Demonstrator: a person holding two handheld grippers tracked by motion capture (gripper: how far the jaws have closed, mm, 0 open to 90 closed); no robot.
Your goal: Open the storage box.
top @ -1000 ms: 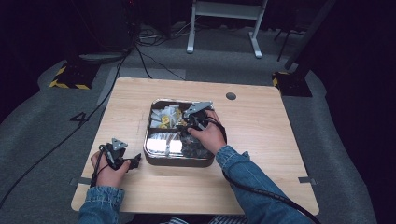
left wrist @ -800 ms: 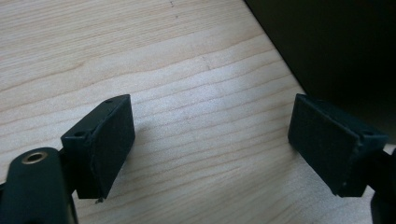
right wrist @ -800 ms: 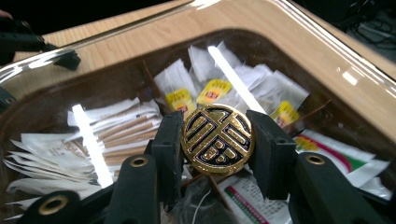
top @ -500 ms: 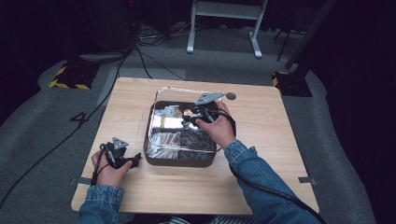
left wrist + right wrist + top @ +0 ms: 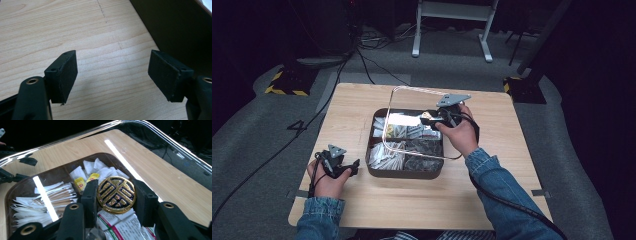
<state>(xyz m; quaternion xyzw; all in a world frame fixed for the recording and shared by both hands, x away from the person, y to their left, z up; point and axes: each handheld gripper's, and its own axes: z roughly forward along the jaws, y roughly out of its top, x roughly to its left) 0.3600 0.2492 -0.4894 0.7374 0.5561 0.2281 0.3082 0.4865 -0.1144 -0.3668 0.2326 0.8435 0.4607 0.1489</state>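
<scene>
Jaws of the right gripper (image 5: pixel 115 200) pinch the gold knob (image 5: pixel 116 194), holding the clear lid (image 5: pixel 412 100) tilted above the box (image 5: pixel 404 172); lift squarely. Left gripper (image 5: pixel 112 75), spread, rests on bench (image 5: pixel 512 200).

My wooden table (image 5: pixel 362 107) carried a dark box (image 5: pixel 404 172) at its middle; my left hand (image 5: pixel 328 181) rested on it, left of the box.

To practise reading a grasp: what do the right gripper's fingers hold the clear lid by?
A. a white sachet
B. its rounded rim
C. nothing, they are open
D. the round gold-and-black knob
D: in the right gripper view, the right gripper has its fingers pressed on both sides of the round gold-and-black knob on the clear lid.
</scene>
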